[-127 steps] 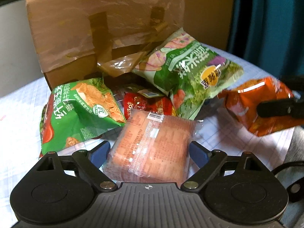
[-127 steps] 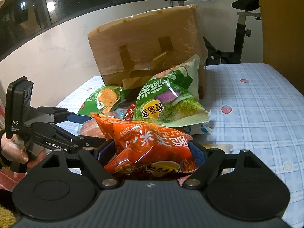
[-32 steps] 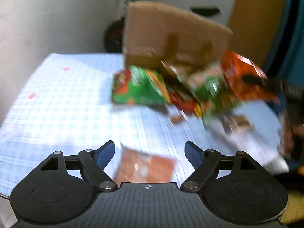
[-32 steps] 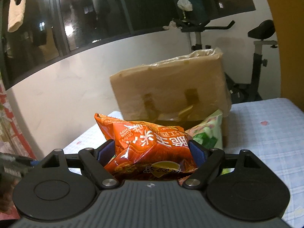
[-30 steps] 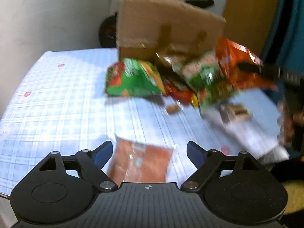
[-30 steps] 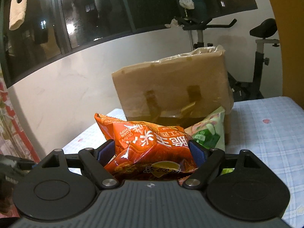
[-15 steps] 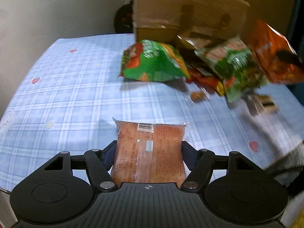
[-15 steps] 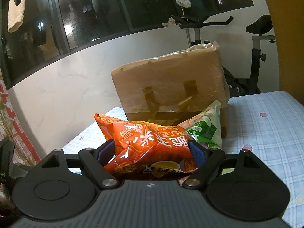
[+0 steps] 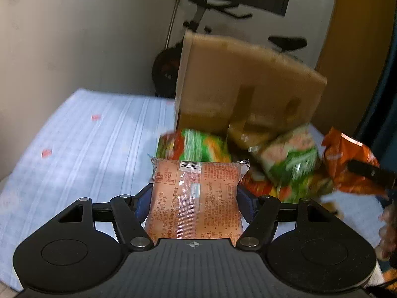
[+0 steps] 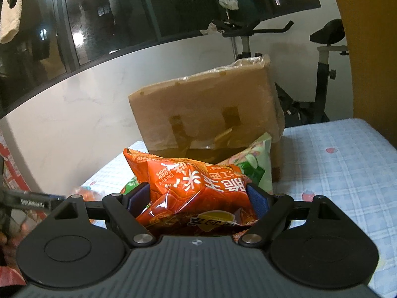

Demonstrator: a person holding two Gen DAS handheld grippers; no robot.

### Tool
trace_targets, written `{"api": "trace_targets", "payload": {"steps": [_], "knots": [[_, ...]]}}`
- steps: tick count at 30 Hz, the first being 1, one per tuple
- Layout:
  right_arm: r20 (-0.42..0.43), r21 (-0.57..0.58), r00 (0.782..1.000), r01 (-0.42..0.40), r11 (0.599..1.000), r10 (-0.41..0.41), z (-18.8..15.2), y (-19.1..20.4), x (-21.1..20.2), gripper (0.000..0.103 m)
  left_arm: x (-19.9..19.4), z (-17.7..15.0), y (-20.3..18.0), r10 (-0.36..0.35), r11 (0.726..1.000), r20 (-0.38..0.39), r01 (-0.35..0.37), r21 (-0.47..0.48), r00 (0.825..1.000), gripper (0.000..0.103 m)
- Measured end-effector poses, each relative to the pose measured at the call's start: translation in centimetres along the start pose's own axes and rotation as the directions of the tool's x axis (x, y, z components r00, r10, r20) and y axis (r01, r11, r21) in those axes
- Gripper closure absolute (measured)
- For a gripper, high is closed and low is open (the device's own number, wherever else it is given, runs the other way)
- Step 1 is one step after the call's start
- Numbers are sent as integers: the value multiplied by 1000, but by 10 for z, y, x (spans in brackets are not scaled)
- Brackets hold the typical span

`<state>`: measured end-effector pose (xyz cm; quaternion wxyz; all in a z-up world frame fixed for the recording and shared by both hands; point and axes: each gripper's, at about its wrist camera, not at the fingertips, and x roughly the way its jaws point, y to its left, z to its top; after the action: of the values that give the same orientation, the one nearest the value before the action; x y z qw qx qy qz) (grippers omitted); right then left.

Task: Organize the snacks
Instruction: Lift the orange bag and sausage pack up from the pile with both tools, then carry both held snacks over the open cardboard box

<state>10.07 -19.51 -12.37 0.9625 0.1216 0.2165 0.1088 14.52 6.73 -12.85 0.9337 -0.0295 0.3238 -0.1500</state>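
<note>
Both tongs are clamped on slippery packets, the left tongs (image 9: pixel 194 198) on a pink packet (image 9: pixel 196 196) and the right tongs (image 10: pixel 198 198) on an orange chip bag (image 10: pixel 196 191), and either could slide out before reaching the cardboard box (image 10: pixel 206 114).

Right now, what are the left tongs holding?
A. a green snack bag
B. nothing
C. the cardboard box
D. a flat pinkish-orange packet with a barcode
D: the left tongs are closed on the flat pinkish-orange packet, its barcode label at the top, lifted above the table.
</note>
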Motion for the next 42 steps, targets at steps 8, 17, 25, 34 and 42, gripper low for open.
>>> {"api": "trace_targets", "payload": {"steps": [8, 17, 25, 34, 42], "knots": [[88, -36, 996, 20, 999, -17, 42, -2, -9, 19, -7, 64, -18, -27, 999, 150, 23, 29, 988, 31], [214, -114, 976, 55, 992, -29, 123, -5, 11, 19, 19, 155, -49, -76, 995, 272, 56, 81, 959, 31], [252, -125, 967, 55, 991, -22, 191, -16, 73, 19, 84, 218, -70, -55, 995, 267, 30, 96, 962, 31], [103, -139, 993, 72, 988, -57, 198, -29, 148, 19, 133, 230, -66, -13, 992, 159, -7, 127, 987, 29], [8, -149, 997, 74, 986, -74, 191, -33, 163, 7, 132, 231, -47, -14, 995, 157, -1, 96, 987, 11]]}}
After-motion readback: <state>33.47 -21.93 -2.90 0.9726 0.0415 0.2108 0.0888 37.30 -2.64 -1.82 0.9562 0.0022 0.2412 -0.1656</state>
